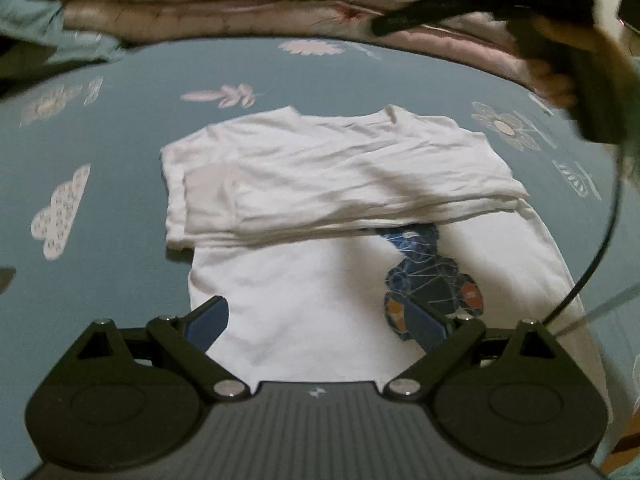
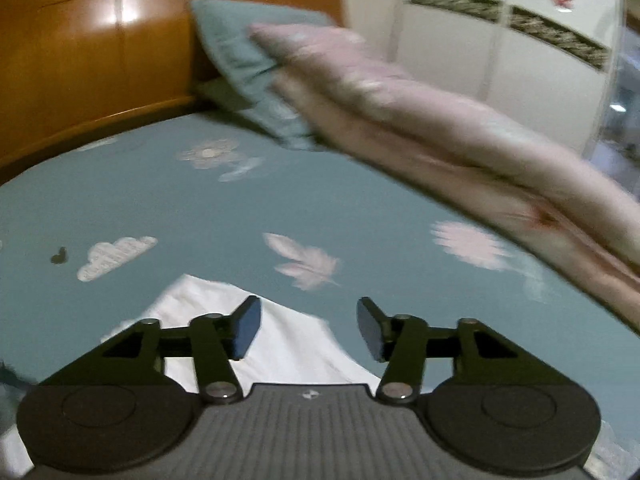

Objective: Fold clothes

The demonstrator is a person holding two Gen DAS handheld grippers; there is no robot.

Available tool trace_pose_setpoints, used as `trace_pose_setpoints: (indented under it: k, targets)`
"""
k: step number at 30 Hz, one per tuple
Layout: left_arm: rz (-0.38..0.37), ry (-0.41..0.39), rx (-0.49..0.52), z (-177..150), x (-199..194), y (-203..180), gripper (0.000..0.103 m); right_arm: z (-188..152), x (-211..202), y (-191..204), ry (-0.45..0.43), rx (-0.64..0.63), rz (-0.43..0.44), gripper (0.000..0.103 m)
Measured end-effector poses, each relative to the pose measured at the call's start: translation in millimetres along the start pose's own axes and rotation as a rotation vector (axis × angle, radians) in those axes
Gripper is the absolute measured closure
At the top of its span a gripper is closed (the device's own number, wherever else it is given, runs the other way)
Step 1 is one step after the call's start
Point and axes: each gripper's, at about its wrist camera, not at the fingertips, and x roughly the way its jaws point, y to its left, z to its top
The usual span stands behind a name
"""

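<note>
On the bed (image 1: pixel 120 184), spread with a teal sheet printed with clouds, leaves and flowers, lies a white T-shirt (image 1: pixel 304 280) with a dark blue printed figure (image 1: pixel 432 280) on its front. The far part of the shirt is folded back over itself toward the near part, so a doubled band of cloth crosses the shirt and partly covers the print. Beyond the T-shirt, along the far side of the bed, sits a folded pink quilt (image 1: pixel 208 12), with a teal pillow (image 2: pixel 248 60) beside it against the wooden headboard (image 2: pixel 100 60).

Above the near part of the T-shirt hangs the left gripper (image 1: pixel 316 320), its jaws spread wide with nothing between them. To the far right of the shirt, the person's hand (image 1: pixel 556 80) carries the right gripper (image 2: pixel 308 328) up off the cloth; its jaws stand moderately apart and hold nothing, with a corner of the white shirt (image 2: pixel 280 340) showing below them. A black cable (image 1: pixel 600 248) curves down past the shirt's right edge.
</note>
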Motion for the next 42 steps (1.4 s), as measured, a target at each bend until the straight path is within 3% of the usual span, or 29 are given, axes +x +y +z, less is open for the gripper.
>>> trace_pose_setpoints:
  k: [9, 12, 13, 16, 22, 24, 27, 28, 30, 34, 38, 40, 42]
  targets:
    - [0.022, 0.015, 0.097, 7, -10, -40, 0.009, -71, -193, -84, -0.073, 0.066, -0.424, 0.026]
    - [0.022, 0.030, 0.110, 10, -12, -49, 0.008, -93, -235, -98, -0.096, 0.104, -0.548, 0.014]
    - [0.025, 0.038, 0.110, 10, -10, -50, 0.008, -100, -242, -101, -0.093, 0.120, -0.553, 0.011]
    - [0.044, 0.070, 0.102, 9, -5, -54, 0.008, -126, -235, -104, -0.069, 0.208, -0.504, 0.010]
    - [0.082, 0.117, 0.071, -3, -6, -54, 0.008, -181, -155, -79, 0.063, 0.335, -0.214, 0.015]
    - [0.093, 0.129, 0.058, -6, -7, -55, 0.008, -193, -129, -70, 0.068, 0.373, -0.105, 0.036]
    - [0.091, 0.129, 0.041, -9, -9, -57, 0.008, -205, -82, -65, 0.084, 0.440, -0.016, 0.054]
    - [0.089, 0.131, 0.038, -9, -9, -58, 0.008, -208, -69, -62, 0.090, 0.461, 0.005, 0.054]
    - [0.091, 0.140, 0.037, -11, -7, -60, 0.008, -211, -60, -59, 0.080, 0.481, 0.007, 0.054]
    - [0.104, 0.162, 0.044, -12, -1, -61, 0.008, -224, -54, -64, 0.153, 0.511, -0.120, 0.058]
    - [0.097, 0.162, 0.047, -9, 3, -62, 0.008, -233, -68, -73, 0.154, 0.603, -0.092, 0.058]
    - [0.108, 0.151, 0.040, -6, 3, -60, 0.008, -230, -77, -70, 0.169, 0.615, -0.100, 0.055]
    - [0.118, 0.140, 0.033, -3, 2, -59, 0.008, -228, -92, -67, 0.149, 0.616, -0.081, 0.045]
